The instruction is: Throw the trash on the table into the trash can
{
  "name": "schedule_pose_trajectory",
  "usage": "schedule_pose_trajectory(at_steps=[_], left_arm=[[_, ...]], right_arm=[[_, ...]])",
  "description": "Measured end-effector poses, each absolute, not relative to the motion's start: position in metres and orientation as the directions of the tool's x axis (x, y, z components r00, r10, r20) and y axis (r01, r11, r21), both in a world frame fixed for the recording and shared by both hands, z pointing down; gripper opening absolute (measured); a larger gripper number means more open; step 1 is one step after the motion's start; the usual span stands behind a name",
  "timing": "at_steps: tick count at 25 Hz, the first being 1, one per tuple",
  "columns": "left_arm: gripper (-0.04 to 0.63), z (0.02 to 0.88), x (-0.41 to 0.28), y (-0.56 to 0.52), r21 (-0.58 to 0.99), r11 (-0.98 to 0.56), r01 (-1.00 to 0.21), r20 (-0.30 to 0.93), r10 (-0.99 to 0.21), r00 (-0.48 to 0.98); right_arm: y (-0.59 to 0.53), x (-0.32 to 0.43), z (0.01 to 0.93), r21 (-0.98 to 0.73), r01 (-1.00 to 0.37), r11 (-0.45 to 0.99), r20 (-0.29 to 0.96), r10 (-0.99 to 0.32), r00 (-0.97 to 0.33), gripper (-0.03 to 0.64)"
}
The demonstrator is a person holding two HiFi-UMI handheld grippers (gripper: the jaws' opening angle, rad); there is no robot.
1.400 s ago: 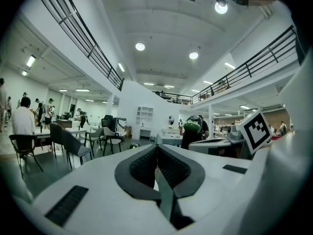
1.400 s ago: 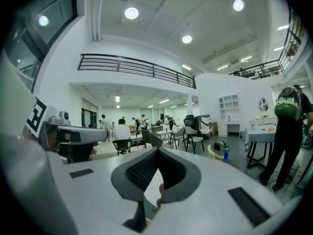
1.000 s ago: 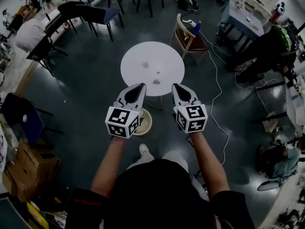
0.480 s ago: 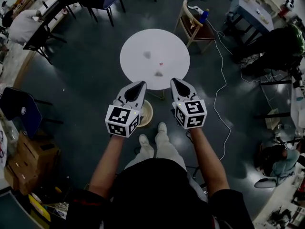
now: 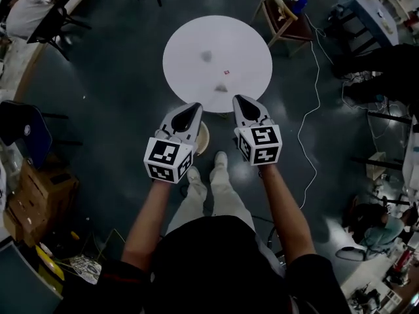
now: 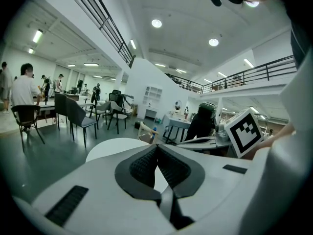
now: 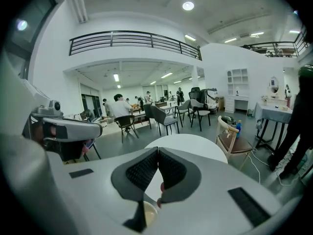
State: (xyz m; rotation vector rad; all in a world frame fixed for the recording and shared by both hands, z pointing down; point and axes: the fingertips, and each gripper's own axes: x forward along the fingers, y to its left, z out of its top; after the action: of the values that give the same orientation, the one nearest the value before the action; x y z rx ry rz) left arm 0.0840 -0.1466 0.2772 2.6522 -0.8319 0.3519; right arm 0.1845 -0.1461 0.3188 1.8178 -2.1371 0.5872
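Task judged not started: three trash scraps [image 5: 207, 56] noted on table [image 5: 190, 44], unbinned; trash can [image 5: 203, 139] on floor beside it. Left gripper [image 5: 194, 106] and right gripper [image 5: 239, 100] fingers found pressed together, empty.

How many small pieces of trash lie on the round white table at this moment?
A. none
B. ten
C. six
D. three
D: the head view shows exactly three on the table: a grey scrap, a tiny red scrap and a second grey scrap nearer the person.
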Motion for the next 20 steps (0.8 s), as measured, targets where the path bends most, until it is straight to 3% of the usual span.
schedule_pose_trajectory(at_steps=[20], left_arm=[[0.015,0.426,0.107,-0.198,0.275,-0.715,-0.642,0.470,-0.483,0.739]], right_arm=[[-0.214,0.203,0.483,-0.136,-0.975,0.177,0.591,-0.775,-0.223,0.026]])
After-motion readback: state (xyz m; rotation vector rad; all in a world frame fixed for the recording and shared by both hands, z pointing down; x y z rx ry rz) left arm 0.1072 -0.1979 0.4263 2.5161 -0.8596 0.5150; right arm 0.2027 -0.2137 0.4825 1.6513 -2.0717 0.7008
